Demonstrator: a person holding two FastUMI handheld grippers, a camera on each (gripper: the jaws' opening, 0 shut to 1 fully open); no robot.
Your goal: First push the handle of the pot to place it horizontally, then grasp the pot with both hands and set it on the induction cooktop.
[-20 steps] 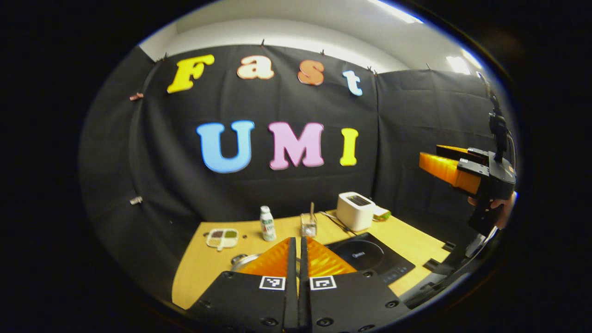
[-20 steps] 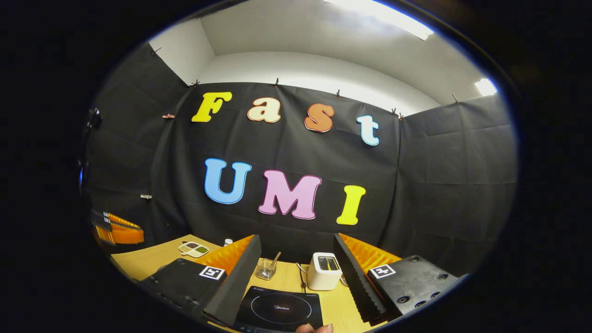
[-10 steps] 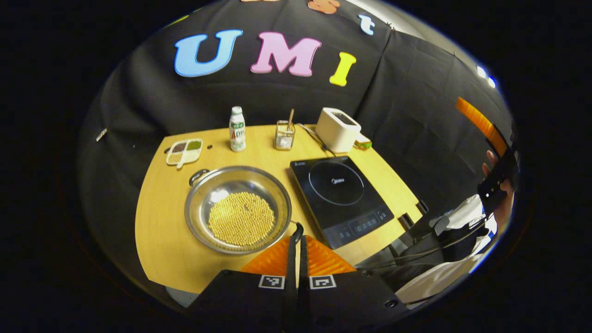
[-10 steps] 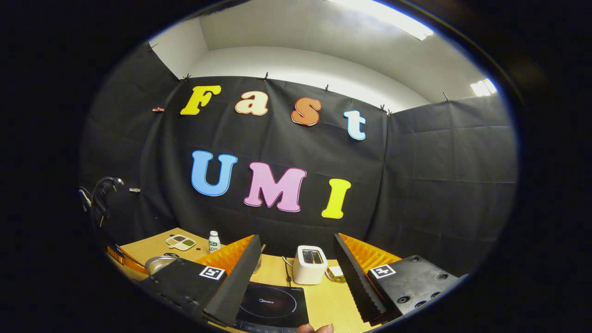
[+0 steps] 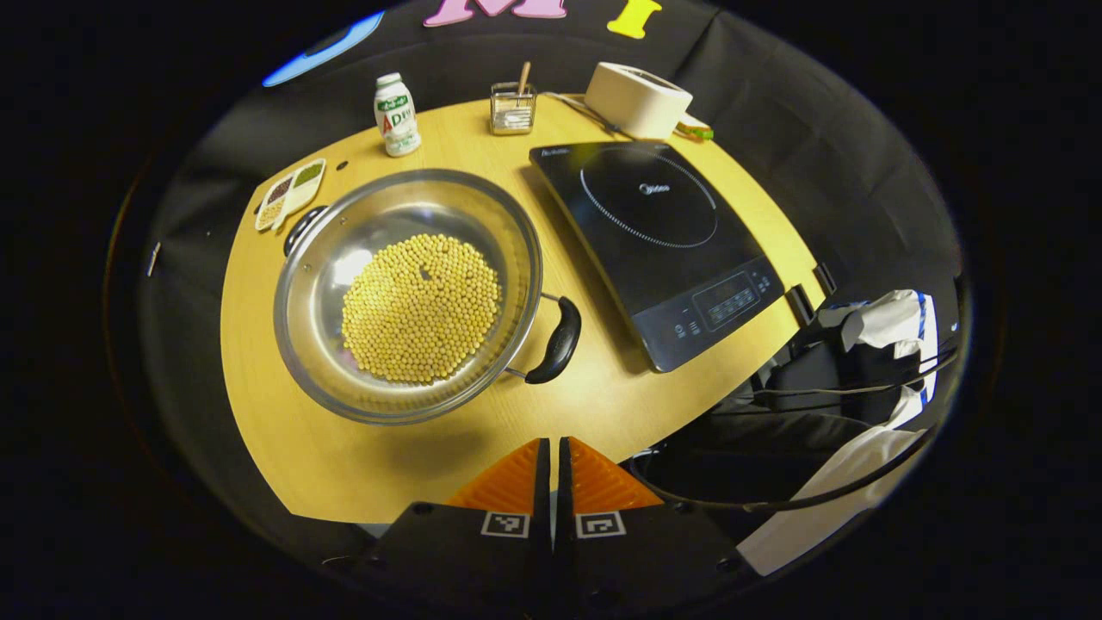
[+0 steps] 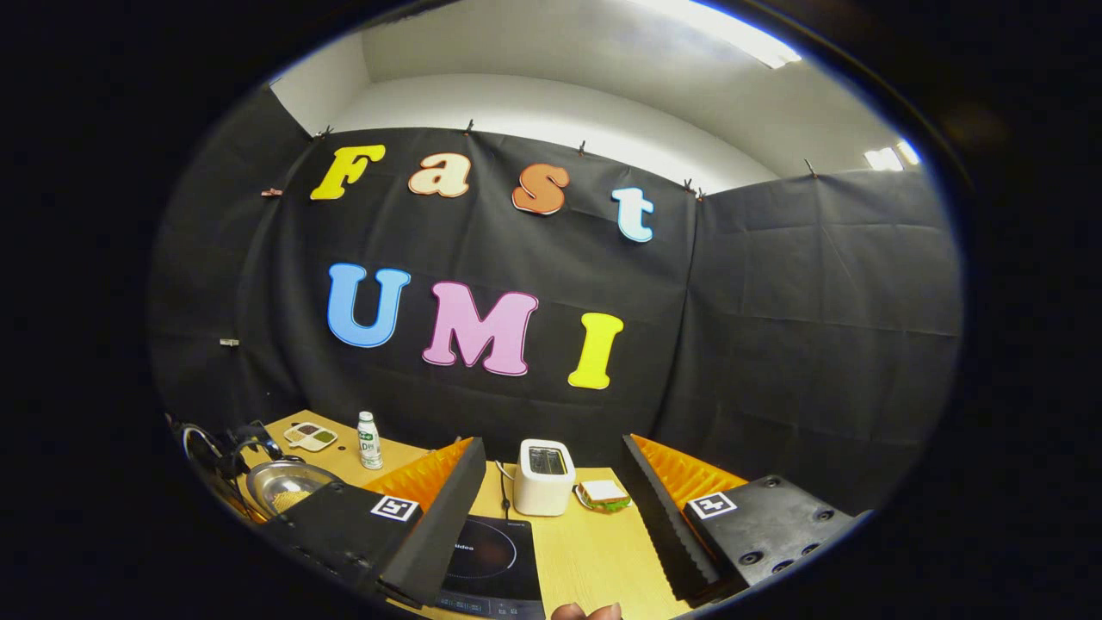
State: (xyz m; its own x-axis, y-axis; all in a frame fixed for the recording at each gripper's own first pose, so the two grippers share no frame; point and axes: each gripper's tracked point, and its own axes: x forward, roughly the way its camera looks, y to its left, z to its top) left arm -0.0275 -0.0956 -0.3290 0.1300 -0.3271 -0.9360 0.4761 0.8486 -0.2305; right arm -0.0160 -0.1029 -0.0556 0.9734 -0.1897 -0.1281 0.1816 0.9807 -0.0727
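Observation:
A steel pot holding yellow beans sits on the wooden table. One black handle points to the pot's lower right, toward the near edge; the other is at its upper left. To the pot's right lies the black induction cooktop. My left gripper hovers shut and empty above the table's near edge, short of the pot. My right gripper is open and empty, held high and aimed at the wall. Below it lie the cooktop and, far left, the pot.
Along the table's back stand a small bottle, a glass jar with a stick, a white toaster with a sandwich beside it, and a compartment dish. Cables and white cloth lie off the table's right edge.
The left gripper view has tilted down and come closer, so the pot and cooktop look larger. The right gripper has swung slightly right and stays open.

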